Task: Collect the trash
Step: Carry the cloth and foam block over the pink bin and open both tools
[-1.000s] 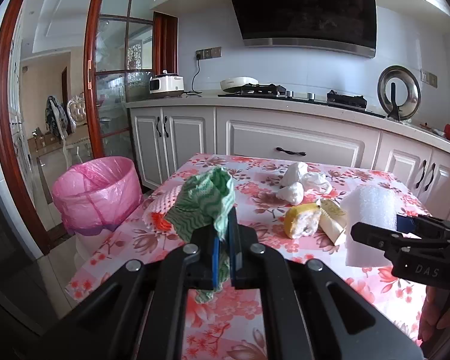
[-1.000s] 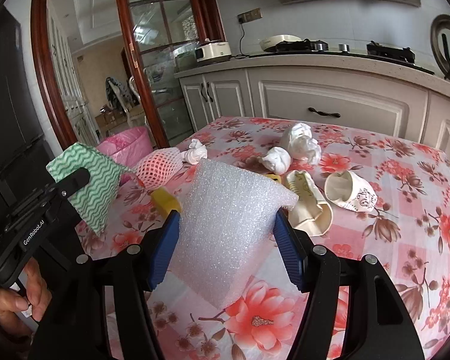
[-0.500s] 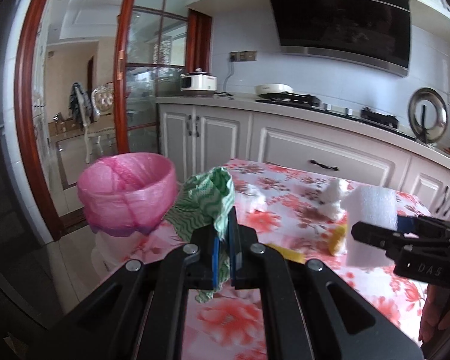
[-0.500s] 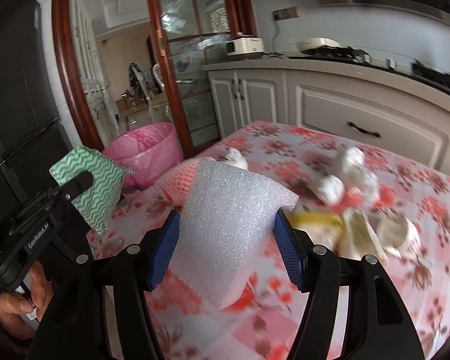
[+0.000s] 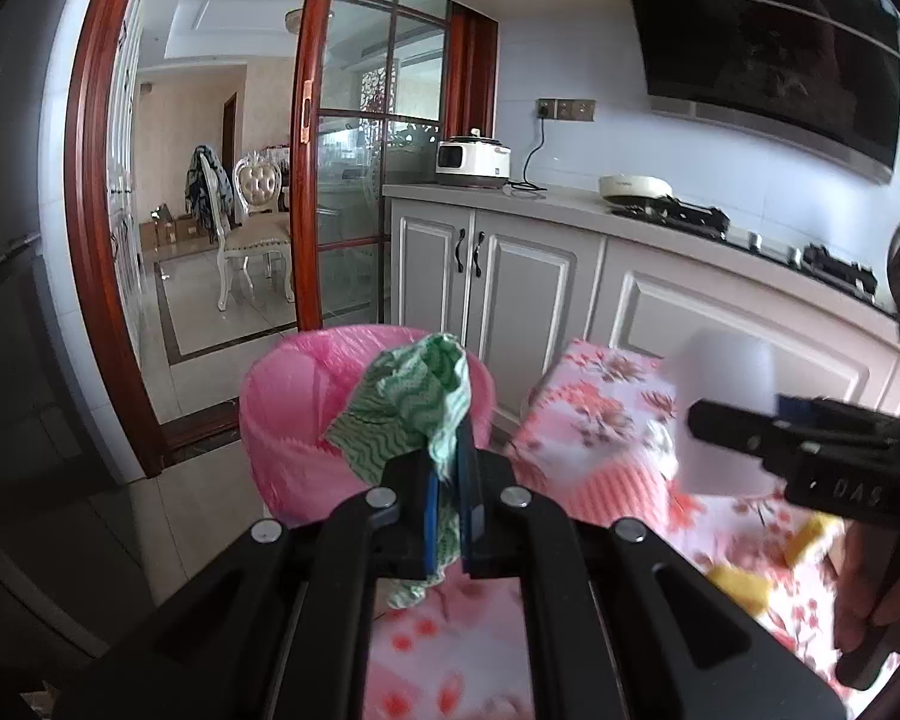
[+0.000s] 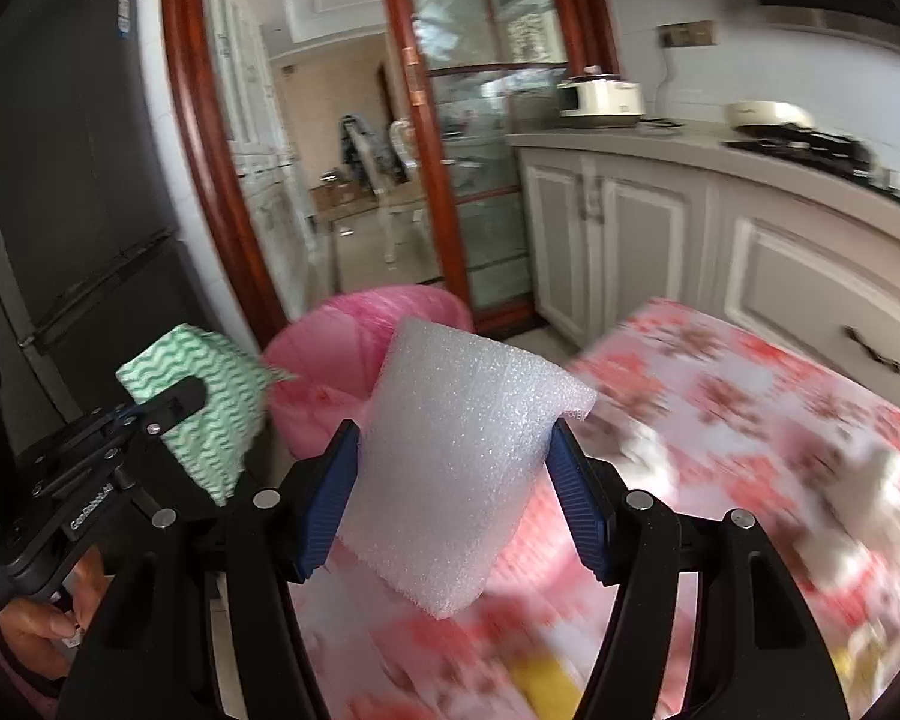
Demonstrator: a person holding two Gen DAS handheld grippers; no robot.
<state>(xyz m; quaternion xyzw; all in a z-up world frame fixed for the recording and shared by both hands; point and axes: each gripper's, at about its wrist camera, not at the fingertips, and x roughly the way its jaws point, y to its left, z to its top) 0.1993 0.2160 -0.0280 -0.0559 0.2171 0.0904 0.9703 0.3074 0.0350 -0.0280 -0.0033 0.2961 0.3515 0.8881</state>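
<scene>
Grippers are clamping trash, left gripper (image 5: 447, 516) pinching green cloth (image 5: 411, 402), right gripper (image 6: 456, 498) squeezing foam sheet (image 6: 468, 456), risking drops short of pink-lined bin (image 5: 294, 414).

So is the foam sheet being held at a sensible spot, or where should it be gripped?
Sensibly held: the right tool squeezes the foam across its curved sides, from below. The sheet bows into a stiff arch there, so it stands upright without flopping.
</scene>
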